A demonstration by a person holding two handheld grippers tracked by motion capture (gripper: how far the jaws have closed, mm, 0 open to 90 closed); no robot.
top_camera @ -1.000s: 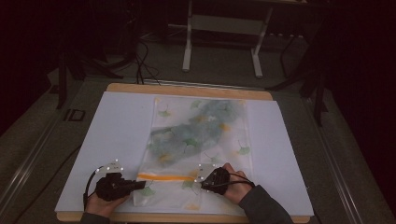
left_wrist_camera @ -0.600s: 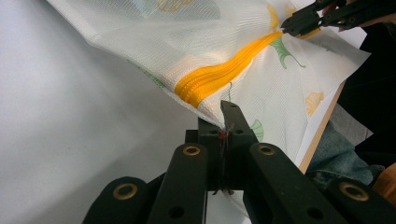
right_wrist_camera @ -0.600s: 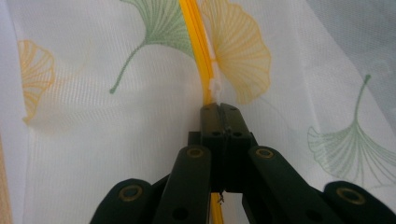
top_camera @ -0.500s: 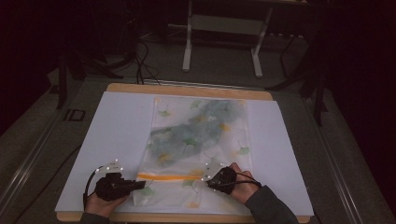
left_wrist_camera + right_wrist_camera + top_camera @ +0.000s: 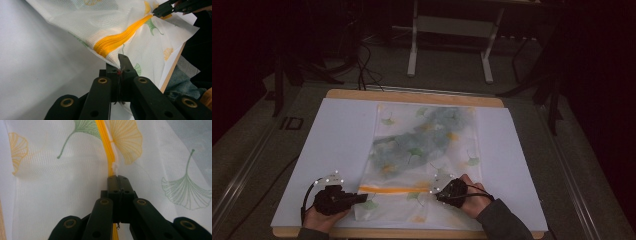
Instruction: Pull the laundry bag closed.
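Mesh laundry bag (image 5: 424, 150) with the ginkgo-leaf print lies flat on the white sheet (image 5: 337, 135) covering the table, its yellow zipper (image 5: 394, 189) running across the near end. Left gripper (image 5: 357, 198) is clamped on the bag's corner right by the zipper's end — that's your anchor. Right gripper (image 5: 438, 192) has its jaws closed on the small white zipper pull (image 5: 115, 167). To do this step well, I'd keep the left one holding the fabric taut and drag the pull straight along the teeth — no twisting, or the mesh bunches up.
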